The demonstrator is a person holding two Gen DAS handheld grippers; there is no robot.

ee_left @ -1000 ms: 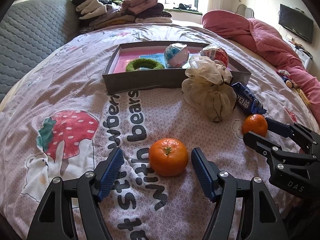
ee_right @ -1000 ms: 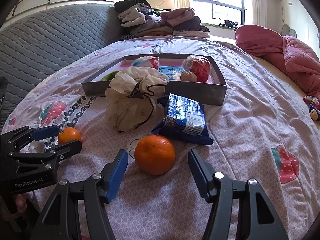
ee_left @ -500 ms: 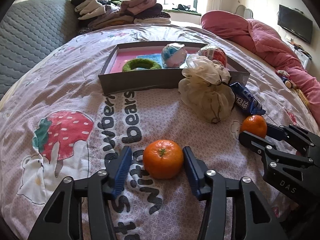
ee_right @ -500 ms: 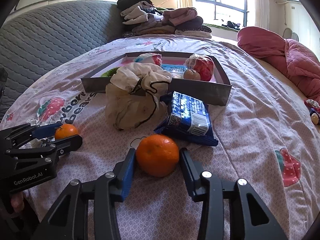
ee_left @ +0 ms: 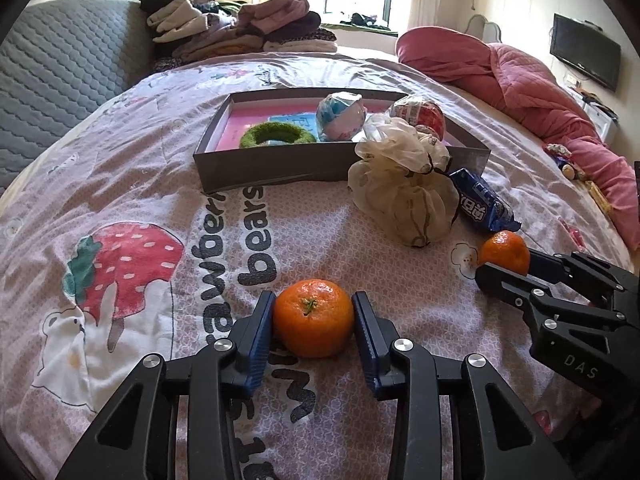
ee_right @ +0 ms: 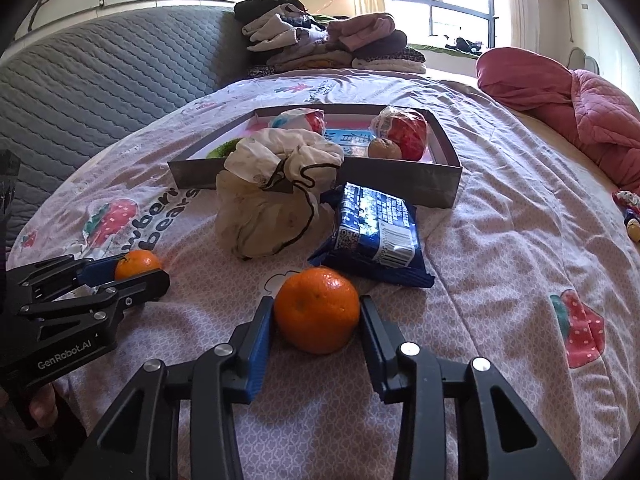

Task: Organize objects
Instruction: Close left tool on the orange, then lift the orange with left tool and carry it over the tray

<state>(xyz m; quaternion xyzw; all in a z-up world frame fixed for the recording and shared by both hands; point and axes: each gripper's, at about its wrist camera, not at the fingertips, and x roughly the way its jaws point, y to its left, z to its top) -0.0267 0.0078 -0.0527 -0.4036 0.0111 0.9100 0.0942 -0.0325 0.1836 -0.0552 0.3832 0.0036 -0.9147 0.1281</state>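
Plainly "GenRobot.AI" on left gripper [ee_right: 132,276]

On the bed [ee_left: 168,184] a box [ee_left: 280,164] lies toward the far side, with a ring [ee_left: 276,136] at its left and two wrapped balls [ee_left: 340,116] to the right inside it. A drawstring bag [ee_left: 404,200] leans against the box's near wall; a snack packet [ee_right: 376,228] lies just right of the bag. Nearer, two oranges [ee_left: 314,318] sit well apart. Folded clothes [ee_left: 236,28] are piled behind the box
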